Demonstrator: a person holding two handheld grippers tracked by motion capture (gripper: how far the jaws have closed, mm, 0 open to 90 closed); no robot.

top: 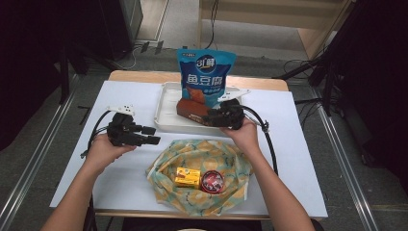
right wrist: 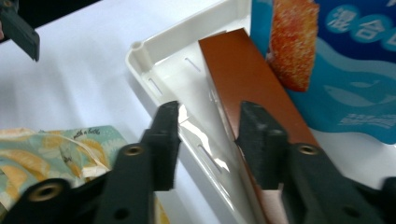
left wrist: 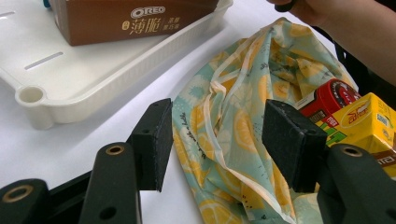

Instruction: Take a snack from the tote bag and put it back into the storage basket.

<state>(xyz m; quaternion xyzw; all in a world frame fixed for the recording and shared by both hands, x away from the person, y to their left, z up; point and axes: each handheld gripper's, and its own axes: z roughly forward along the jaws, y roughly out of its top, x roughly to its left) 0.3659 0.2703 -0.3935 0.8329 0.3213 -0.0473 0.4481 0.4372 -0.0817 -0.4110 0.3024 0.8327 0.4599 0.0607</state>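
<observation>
Right tongs [right wrist: 208,140] half-closed astride brown Oreo box [right wrist: 247,84] edge in white tray [right wrist: 154,60] (grip uncertain). Left tongs [left wrist: 217,140] wide open, empty, above lemon-print bag [left wrist: 243,121].

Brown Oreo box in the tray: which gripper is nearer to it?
Right. The right gripper is at the brown Oreo box, its jaws astride the box's end. The left gripper hangs off left of the tray, above the white table.
</observation>
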